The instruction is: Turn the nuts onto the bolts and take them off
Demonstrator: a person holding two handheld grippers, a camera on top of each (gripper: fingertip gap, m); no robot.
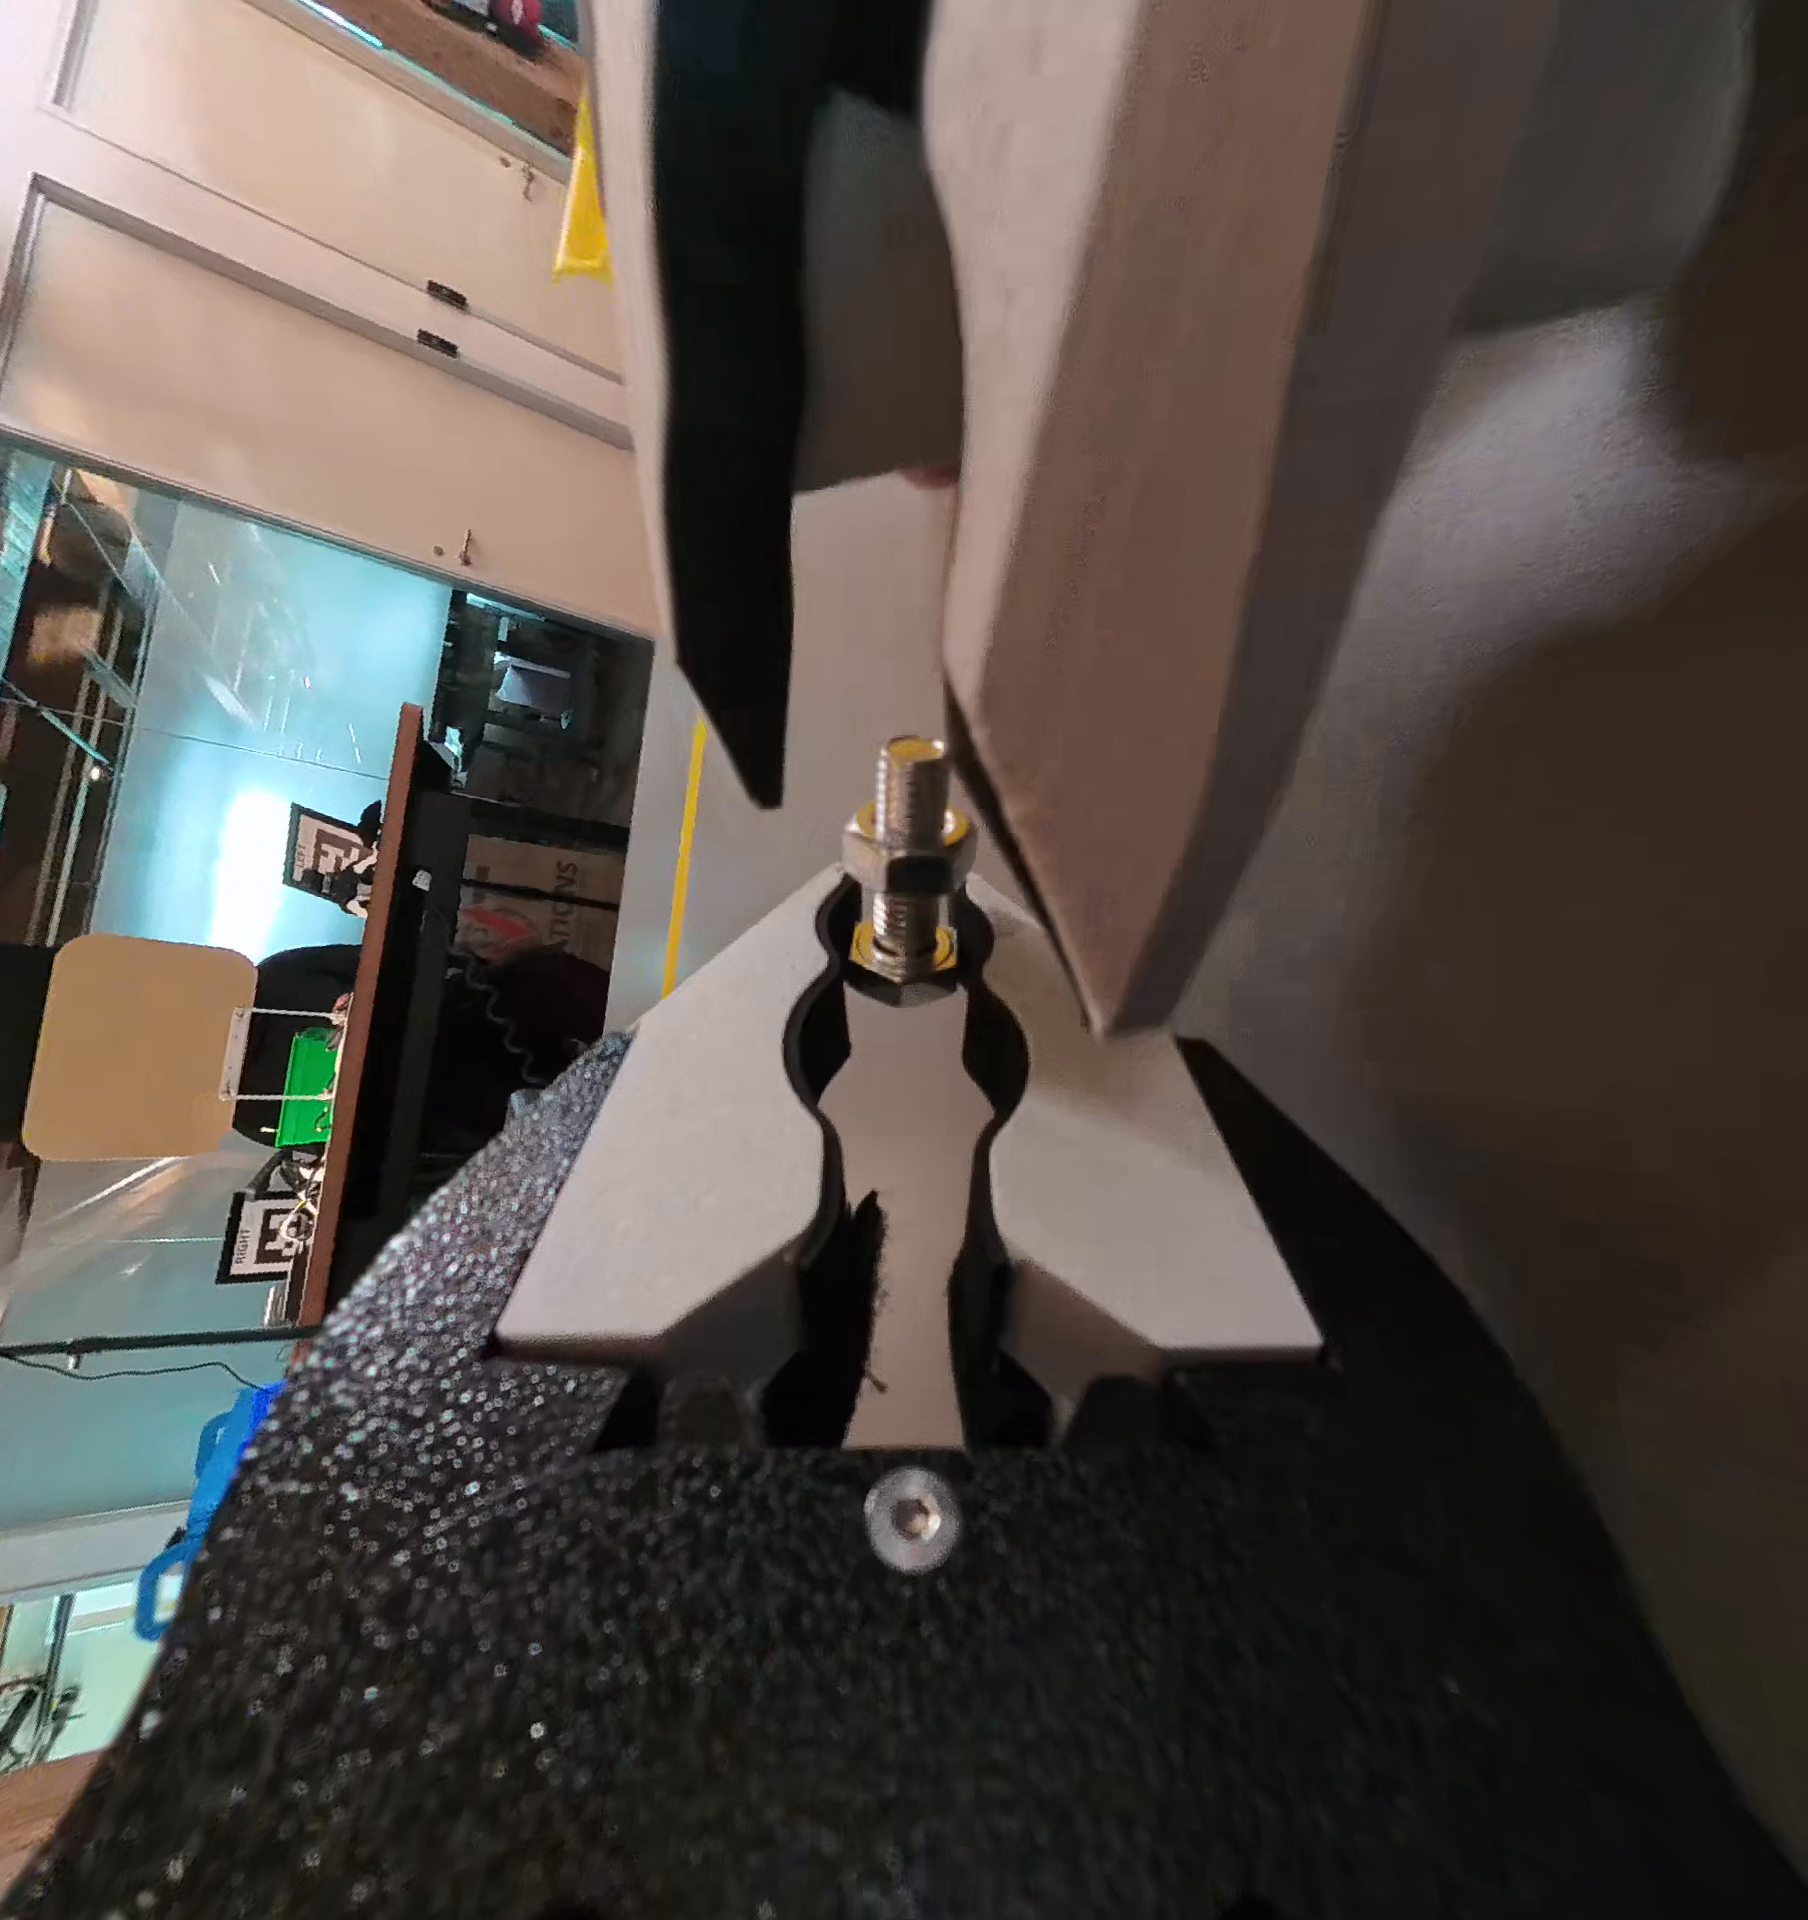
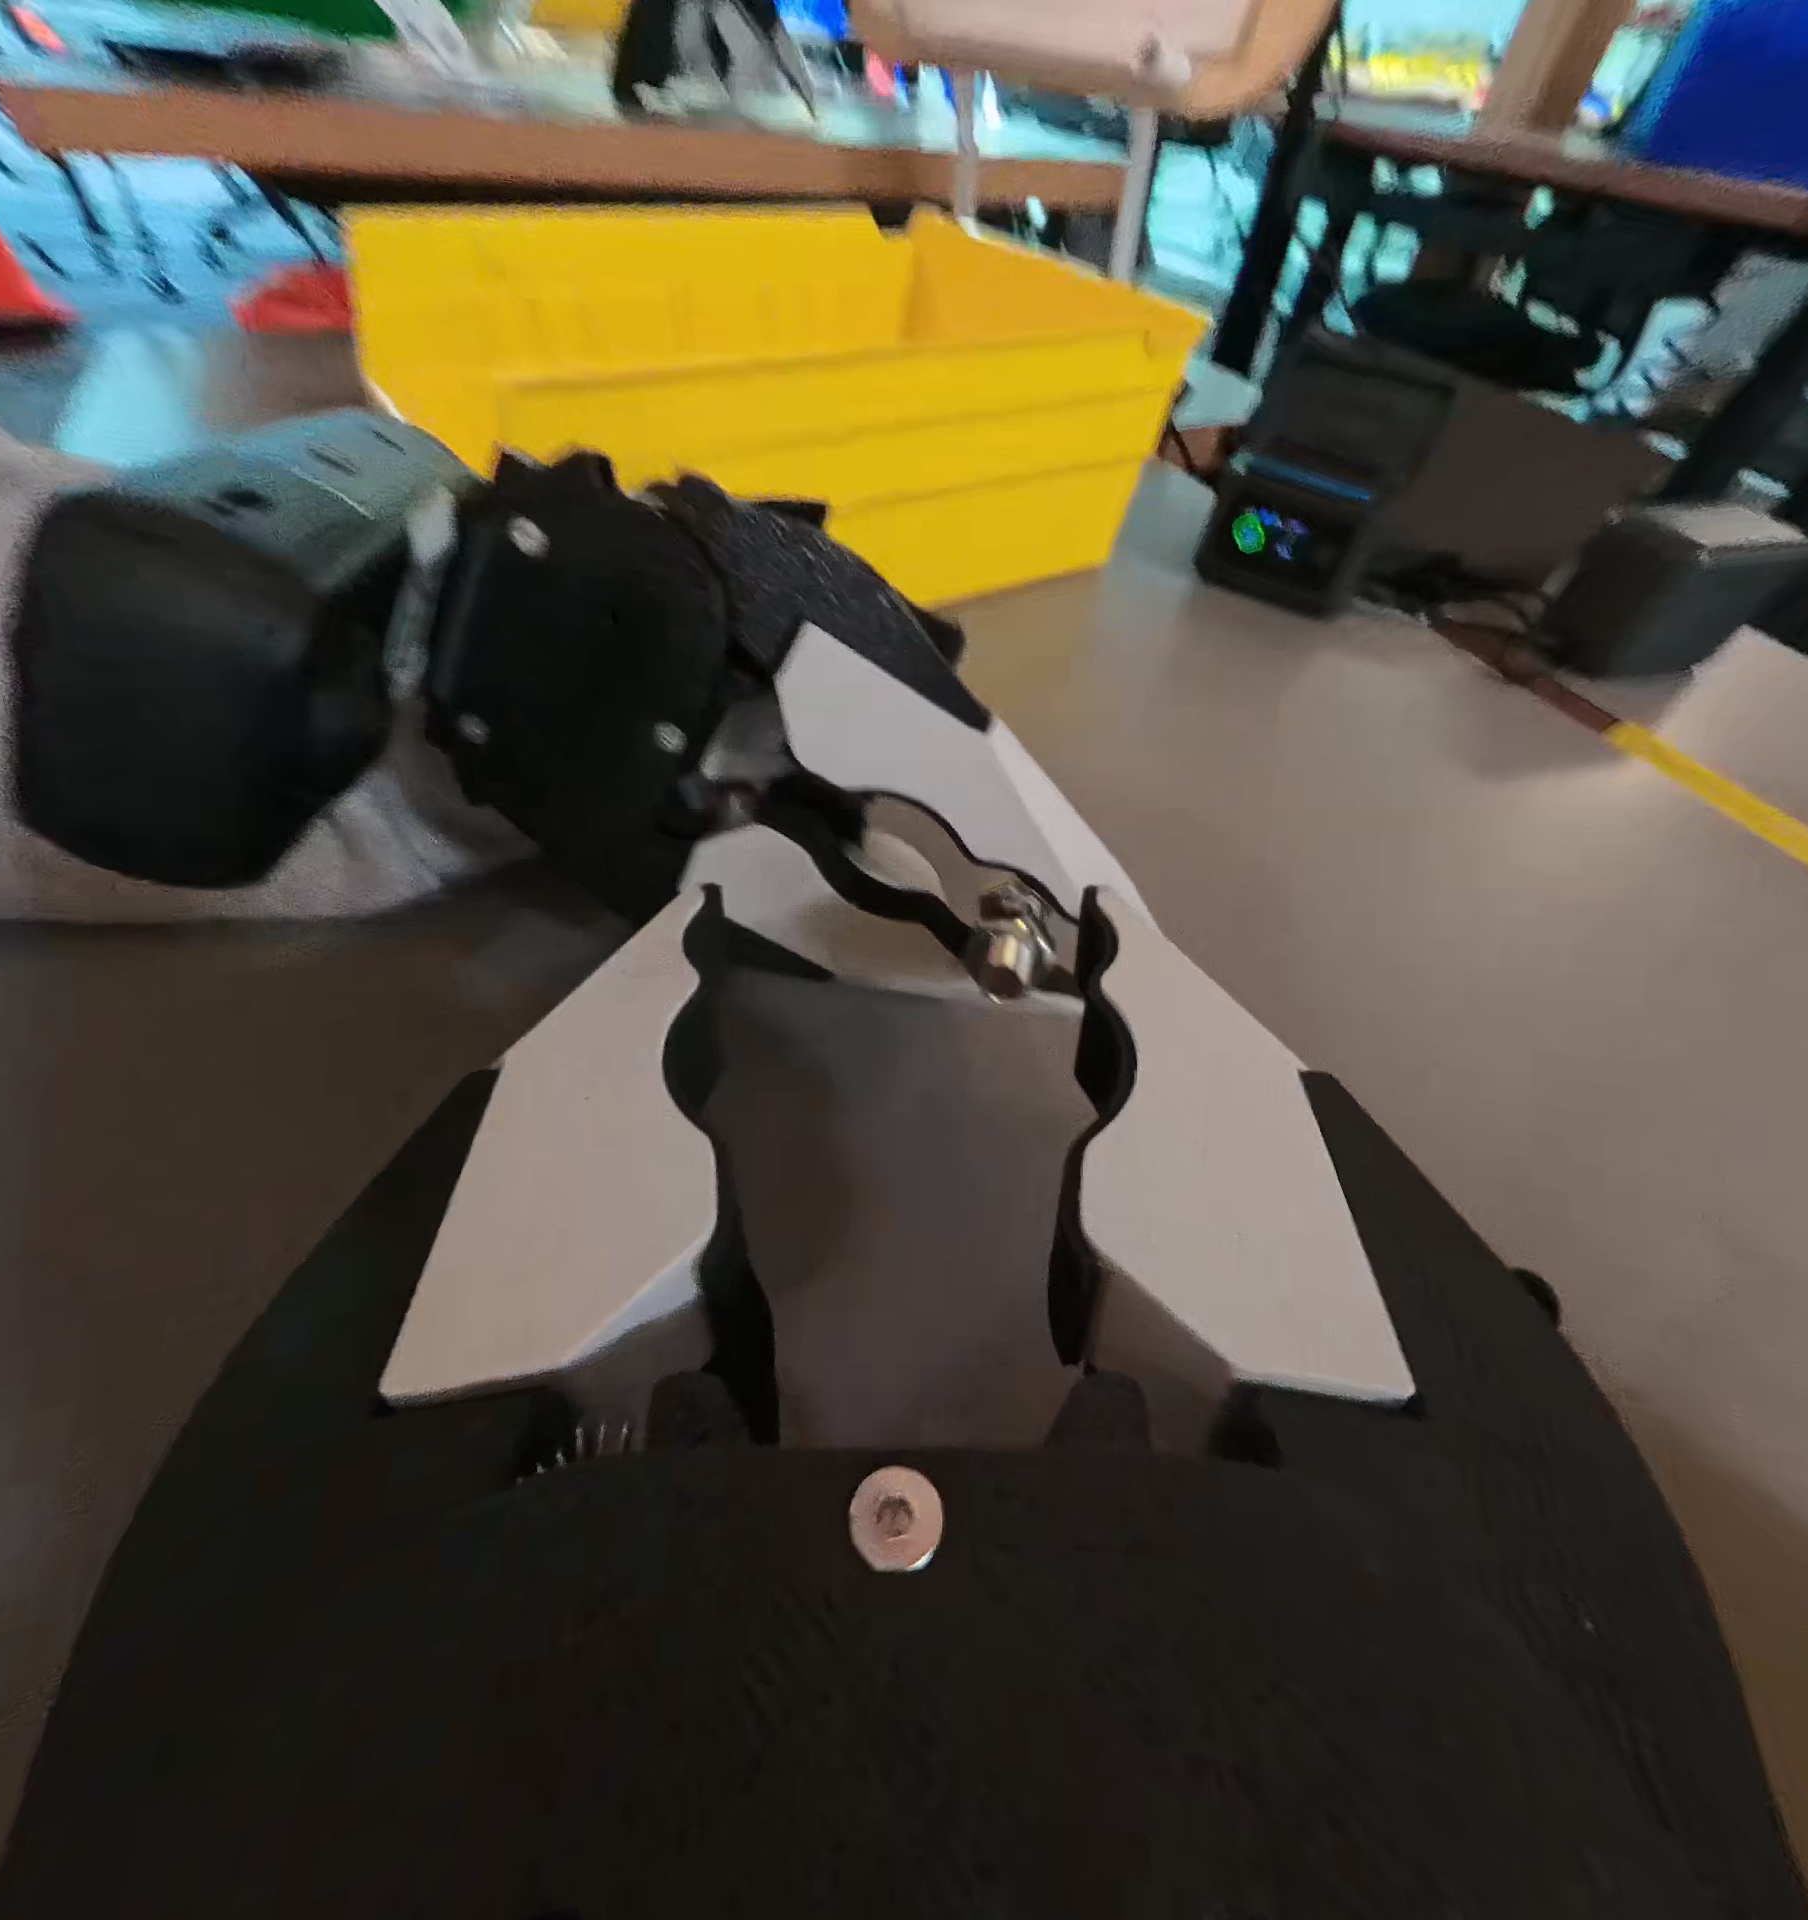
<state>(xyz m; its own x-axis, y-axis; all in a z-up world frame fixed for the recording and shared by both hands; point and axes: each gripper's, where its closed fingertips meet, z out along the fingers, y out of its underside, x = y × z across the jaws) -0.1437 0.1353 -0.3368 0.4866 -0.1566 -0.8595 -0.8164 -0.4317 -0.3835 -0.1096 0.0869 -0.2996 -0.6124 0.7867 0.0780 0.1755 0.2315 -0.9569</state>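
Note:
My left gripper (image 1: 905,914) is shut on the head of a silver bolt (image 1: 910,774), which sticks out past its fingertips. A hex nut (image 1: 905,844) sits partway down the thread, just clear of the fingertips. My right gripper (image 2: 900,914) is open and empty, with its jaws wide apart. In the right wrist view the bolt (image 2: 1014,935) lies between its fingertips, close to the right one, and I cannot tell whether they touch. In the left wrist view the right gripper's fingers (image 1: 1087,623) flank the bolt's free end.
A yellow bin (image 2: 775,416) stands on the beige table (image 2: 1399,1039) behind the grippers. A small black device with a lit screen (image 2: 1274,540) and other dark boxes sit at the back right. A yellow tape line (image 2: 1731,810) runs along the right.

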